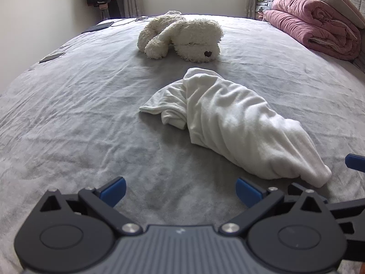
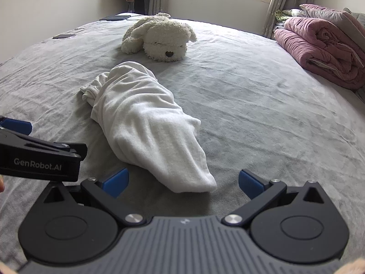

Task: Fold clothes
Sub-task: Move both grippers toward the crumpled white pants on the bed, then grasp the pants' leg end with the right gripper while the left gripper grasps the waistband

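Note:
A white garment [image 1: 230,123] lies bunched in a long crumpled roll on the grey bed sheet [image 1: 79,114]; it also shows in the right wrist view [image 2: 146,125]. My left gripper [image 1: 180,190] is open and empty, hovering over the sheet just in front and left of the garment's near end. My right gripper [image 2: 183,182] is open and empty, with the garment's near tip lying between its blue fingertips [image 2: 249,182]. The left gripper's body shows at the left edge of the right wrist view [image 2: 41,159].
A white plush dog [image 1: 182,38] lies beyond the garment. A folded pink quilt [image 1: 319,29] and pillows sit at the right edge of the bed. Dark flat devices [image 1: 51,57] lie near the far left edge. A wall, curtains and window stand behind.

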`<move>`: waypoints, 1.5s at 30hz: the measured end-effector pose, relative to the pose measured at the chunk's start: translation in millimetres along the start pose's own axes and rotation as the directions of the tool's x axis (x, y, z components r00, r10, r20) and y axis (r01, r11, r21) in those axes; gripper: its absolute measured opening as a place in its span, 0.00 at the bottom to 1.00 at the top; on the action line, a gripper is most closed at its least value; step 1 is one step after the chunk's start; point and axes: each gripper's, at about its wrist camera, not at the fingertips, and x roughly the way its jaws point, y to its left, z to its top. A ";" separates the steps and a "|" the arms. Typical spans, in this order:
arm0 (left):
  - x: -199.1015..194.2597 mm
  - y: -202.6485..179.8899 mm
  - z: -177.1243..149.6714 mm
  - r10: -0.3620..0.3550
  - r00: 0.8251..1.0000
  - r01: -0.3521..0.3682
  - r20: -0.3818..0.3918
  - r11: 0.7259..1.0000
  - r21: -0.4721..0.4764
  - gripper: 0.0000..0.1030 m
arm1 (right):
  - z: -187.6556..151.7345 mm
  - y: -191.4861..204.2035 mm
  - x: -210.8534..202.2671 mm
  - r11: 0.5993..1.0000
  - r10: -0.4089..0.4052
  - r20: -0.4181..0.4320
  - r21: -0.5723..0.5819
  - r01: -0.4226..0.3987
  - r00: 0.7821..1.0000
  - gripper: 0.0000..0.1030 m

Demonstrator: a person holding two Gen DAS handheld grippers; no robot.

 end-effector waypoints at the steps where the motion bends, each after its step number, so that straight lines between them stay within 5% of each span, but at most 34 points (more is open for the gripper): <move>1: 1.0 1.2 0.6 0.003 1.000 -0.003 -0.003 1.000 -0.005 1.00 | 1.5 0.6 2.5 1.000 0.001 -0.001 -0.005 -0.001 1.000 1.00; 4: 5.4 6.9 3.8 0.013 1.000 -0.014 -0.018 0.999 -0.029 1.00 | 5.0 2.7 8.7 1.000 0.021 0.006 -0.014 -0.021 1.000 0.98; 10: 15.2 15.8 11.7 0.021 0.998 -0.024 -0.055 0.998 -0.061 1.00 | 5.9 0.1 13.0 0.999 0.044 0.060 -0.034 -0.042 0.997 0.71; 13: 19.9 17.7 14.4 0.023 0.998 -0.029 -0.065 0.996 -0.083 1.00 | 6.3 -5.8 13.9 0.997 0.072 0.071 -0.035 -0.070 0.995 0.52; 15: 22.5 17.0 15.2 0.021 0.997 -0.027 -0.070 0.996 -0.086 1.00 | 8.0 -8.4 10.1 0.995 0.094 0.085 -0.039 -0.091 0.992 0.27; 18: 24.7 16.6 16.6 0.021 0.997 -0.027 -0.071 0.996 -0.082 1.00 | 14.4 -19.5 -4.1 0.994 0.108 0.131 -0.023 -0.105 0.986 0.19; 27: 25.6 15.3 18.3 0.005 0.997 -0.012 -0.073 0.996 -0.093 1.00 | 23.0 -92.2 -52.3 0.977 0.056 0.209 0.188 -0.096 0.976 0.17; 38: 24.8 -9.9 23.8 -0.032 0.999 0.032 -0.016 0.999 -0.036 1.00 | 25.1 -125.6 -73.6 0.964 -0.058 0.283 0.266 -0.021 0.957 0.18; 41: 28.4 -18.0 29.3 -0.055 0.998 0.055 0.019 0.998 -0.025 1.00 | 20.9 -122.9 -55.4 0.977 -0.042 0.185 0.213 0.002 0.982 0.26; 45: 38.4 -28.3 37.9 -0.084 0.995 0.085 0.062 0.996 -0.013 0.99 | 11.8 -119.9 -40.7 0.985 -0.061 0.153 0.167 0.035 0.986 0.55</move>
